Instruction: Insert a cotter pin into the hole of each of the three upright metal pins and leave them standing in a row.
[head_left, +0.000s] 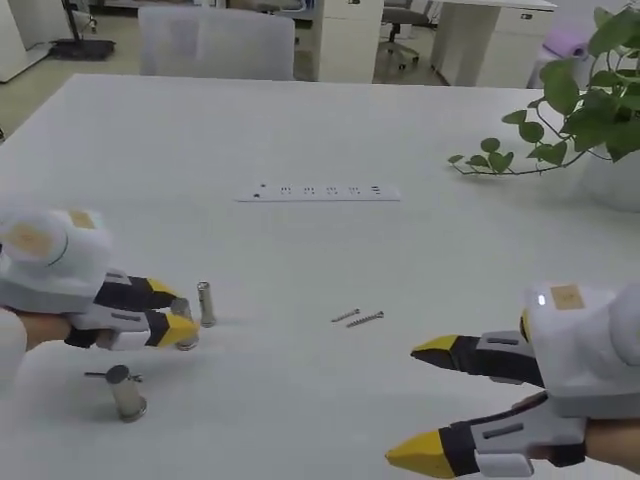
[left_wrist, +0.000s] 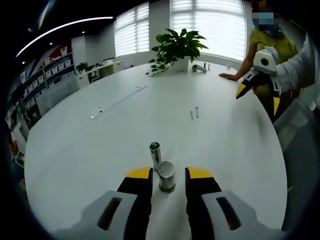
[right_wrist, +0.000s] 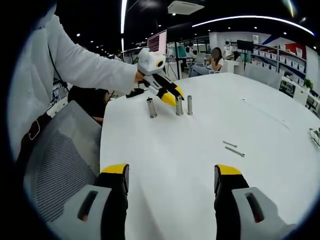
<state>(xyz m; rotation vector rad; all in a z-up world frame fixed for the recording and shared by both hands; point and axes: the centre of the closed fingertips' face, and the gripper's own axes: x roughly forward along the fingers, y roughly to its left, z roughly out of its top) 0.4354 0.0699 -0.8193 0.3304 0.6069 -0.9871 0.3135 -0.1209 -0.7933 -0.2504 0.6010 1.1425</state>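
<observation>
Three upright metal pins stand at the left. The nearest pin (head_left: 126, 392) has a cotter pin through its top. My left gripper (head_left: 178, 310) is narrowly open around the middle pin (head_left: 186, 326) (left_wrist: 166, 176), with a small gap on each side. Just beyond stands the third pin (head_left: 206, 303) (left_wrist: 155, 151). Two loose cotter pins (head_left: 356, 318) (left_wrist: 194, 113) (right_wrist: 232, 148) lie flat mid-table. My right gripper (head_left: 424, 402) (right_wrist: 172, 172) hovers wide open at the near right, holding nothing. The right gripper view shows the pin row (right_wrist: 179, 105) with the left gripper (right_wrist: 169, 95) at it.
A white power strip (head_left: 320, 191) lies across the table's middle. A potted plant (head_left: 585, 110) stands at the far right. A grey chair (head_left: 215, 42) is behind the far edge. A person in yellow (left_wrist: 272, 42) stands by the table in the left gripper view.
</observation>
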